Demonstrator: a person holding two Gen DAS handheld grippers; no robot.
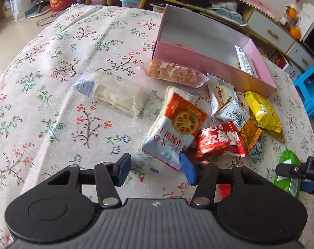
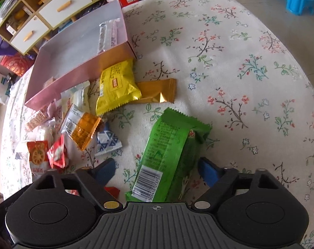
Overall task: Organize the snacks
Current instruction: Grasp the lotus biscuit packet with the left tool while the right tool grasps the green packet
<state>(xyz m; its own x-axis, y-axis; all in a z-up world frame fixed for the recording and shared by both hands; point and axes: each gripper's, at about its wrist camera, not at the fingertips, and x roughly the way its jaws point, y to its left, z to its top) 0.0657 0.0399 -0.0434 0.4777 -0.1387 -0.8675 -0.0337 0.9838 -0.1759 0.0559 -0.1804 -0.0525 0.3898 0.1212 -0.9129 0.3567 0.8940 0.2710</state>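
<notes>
Snacks lie in a loose heap on the flowered table (image 1: pixel 53 83), bunched against the near wall of a pink box (image 1: pixel 208 66), probably so each one has only a short trip inside. From the left wrist view, the left hand-held gripper (image 1: pixel 156 168) is spread wide and grasping nothing. Its right pad touches or overlaps the corner of a red packet (image 1: pixel 219 139), and the tail of a biscuit packet (image 1: pixel 173 132) reaches into the gap between the pads. I judge one of these two is the next pick, though which one I cannot tell. Farther out lie a long clear pack of crackers (image 1: pixel 117 95) and a clear-wrapped crispy bar (image 1: pixel 173 72), the bar just beside the box wall. One white bar (image 1: pixel 246 61) already leans inside the box, at its right end.

In the right wrist view, the right hand-held gripper (image 2: pixel 157 172) straddles a green packet (image 2: pixel 171 155). The packet lies lengthwise between the blue pads with a clear gap on the left, while the right pad sits just at its edge, so the jaws look released, not yet clenched. A yellow packet (image 2: pixel 117 87) rests against the box (image 2: pixel 78 76) corner, half covering an orange wrapper (image 2: pixel 159 92). Since the green packet lies apart from the heap, closing on it should disturb nothing else.
</notes>
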